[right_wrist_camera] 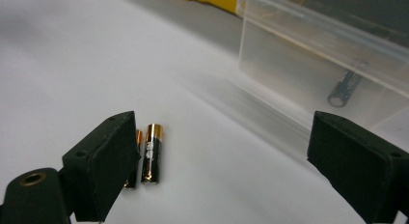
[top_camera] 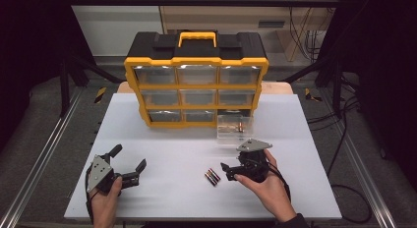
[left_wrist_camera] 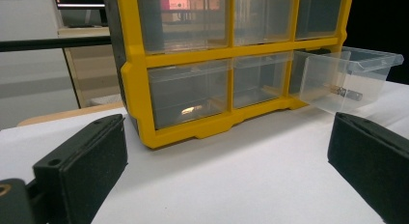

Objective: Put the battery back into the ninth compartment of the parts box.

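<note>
Status of the work: batteries are being loaded into the clear drawer (top_camera: 235,127) that is pulled out of the lower right slot of the yellow organizer (top_camera: 196,85), at centre right of the high view.

1. Done, as far as the frames show: 1 battery in the drawer (right_wrist_camera: 343,89) already lies on the drawer floor. You see it through the clear wall at the upper right of the right gripper view, and again at the right edge of the left gripper view.

2. Left to do: 2 loose batteries (top_camera: 212,177) lie side by side, touching, on the white table (top_camera: 162,188), just left of your right gripper (top_camera: 227,171) in the lower centre of the high view. Neither is lifted. In the right gripper view they sit at the lower left, partly behind the left jaw.

3. Right gripper: the jaws stand wide apart with nothing between the pads. The batteries lie off to one side of the gap, not inside it. Judged from this, you must still line the jaws up over 1 battery before closing.

4. Left gripper (top_camera: 129,164): it rests at the lower left of the high view, well apart from the batteries. Its jaws are spread and hold nothing.

5. The drawer remains open. The other 8 drawers look pushed in; their contents cannot be told.

Estimate: about 1 of 3 batteries is stowed; 2 pick-ups, and probably closing the drawer, remain.
</note>
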The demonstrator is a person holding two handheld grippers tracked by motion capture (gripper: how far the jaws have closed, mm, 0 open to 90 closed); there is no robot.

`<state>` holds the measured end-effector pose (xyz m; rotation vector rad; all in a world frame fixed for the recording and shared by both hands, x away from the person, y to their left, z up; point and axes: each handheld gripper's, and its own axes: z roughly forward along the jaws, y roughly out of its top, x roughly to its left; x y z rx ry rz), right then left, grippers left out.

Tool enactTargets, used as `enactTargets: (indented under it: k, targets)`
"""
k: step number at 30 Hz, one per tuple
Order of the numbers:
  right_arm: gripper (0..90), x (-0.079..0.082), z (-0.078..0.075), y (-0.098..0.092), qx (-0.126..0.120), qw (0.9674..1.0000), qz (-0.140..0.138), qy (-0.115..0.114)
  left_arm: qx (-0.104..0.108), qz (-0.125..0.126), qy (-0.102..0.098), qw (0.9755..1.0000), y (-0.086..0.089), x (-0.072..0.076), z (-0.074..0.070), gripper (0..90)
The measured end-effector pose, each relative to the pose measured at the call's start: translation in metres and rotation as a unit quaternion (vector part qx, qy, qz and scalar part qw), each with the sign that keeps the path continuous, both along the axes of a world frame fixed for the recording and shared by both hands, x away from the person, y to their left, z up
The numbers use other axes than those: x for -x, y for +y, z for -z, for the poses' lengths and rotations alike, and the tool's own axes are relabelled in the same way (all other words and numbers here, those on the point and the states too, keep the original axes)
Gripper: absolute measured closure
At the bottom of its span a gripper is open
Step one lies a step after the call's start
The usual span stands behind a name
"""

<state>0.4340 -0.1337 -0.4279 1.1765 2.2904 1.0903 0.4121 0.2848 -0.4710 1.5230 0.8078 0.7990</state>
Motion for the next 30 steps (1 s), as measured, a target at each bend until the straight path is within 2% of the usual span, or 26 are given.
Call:
enactTargets:
  k: [9, 14, 21, 22, 26, 30]
  targets:
    - [10.9, 0.006, 0.014, 0.009, 0.011, 0.9994, -0.019, 0.028, -0.001, 0.0, -0.001, 1.0, 0.0, 0.0, 0.0, 0.1]
    - [15.3, 0.011, 0.022, 0.015, 0.022, 0.9983, -0.033, 0.042, -0.001, 0.0, -0.001, 1.0, 0.0, 0.0, 0.0, 0.1]
    - [24.2, 0.014, 0.027, 0.021, 0.02, 0.9979, -0.043, 0.044, -0.001, 0.001, -0.001, 1.0, 0.0, 0.0, 0.0, 0.1]
    - [28.4, 0.014, 0.028, 0.022, 0.014, 0.998, -0.044, 0.043, -0.001, 0.0, -0.002, 1.0, 0.0, 0.0, 0.0, 0.1]
    - [34.8, 0.015, 0.03, 0.026, 0.01, 0.9982, -0.046, 0.038, -0.001, 0.0, -0.001, 1.0, 0.0, 0.0, 0.0, 0.1]
    - [37.9, 0.015, 0.031, 0.029, 0.008, 0.9982, -0.048, 0.036, -0.001, 0.001, -0.002, 1.0, 0.0, 0.0, 0.0, 0.1]
